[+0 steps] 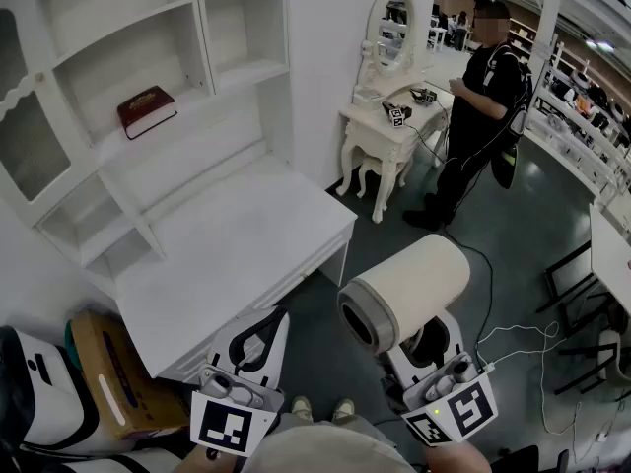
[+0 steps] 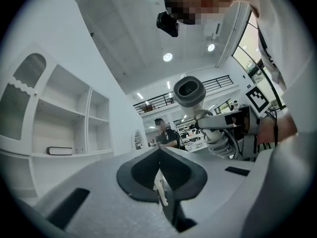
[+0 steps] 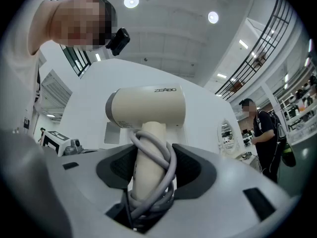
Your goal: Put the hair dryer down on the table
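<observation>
My right gripper (image 3: 148, 182) pinches the smooth cream handle of the hair dryer (image 1: 406, 289), with a rubbery grey cord (image 3: 167, 168) looped round that handle between the dark pads. The handle runs along my jaws. The fat cylindrical barrel lies across its top, its grey-ringed open end turned toward my left gripper (image 1: 251, 348), whose jaws are pressed together on nothing. The dryer is held in the air over the dark floor (image 1: 513, 254), just right of the plain white table (image 1: 227, 254).
</observation>
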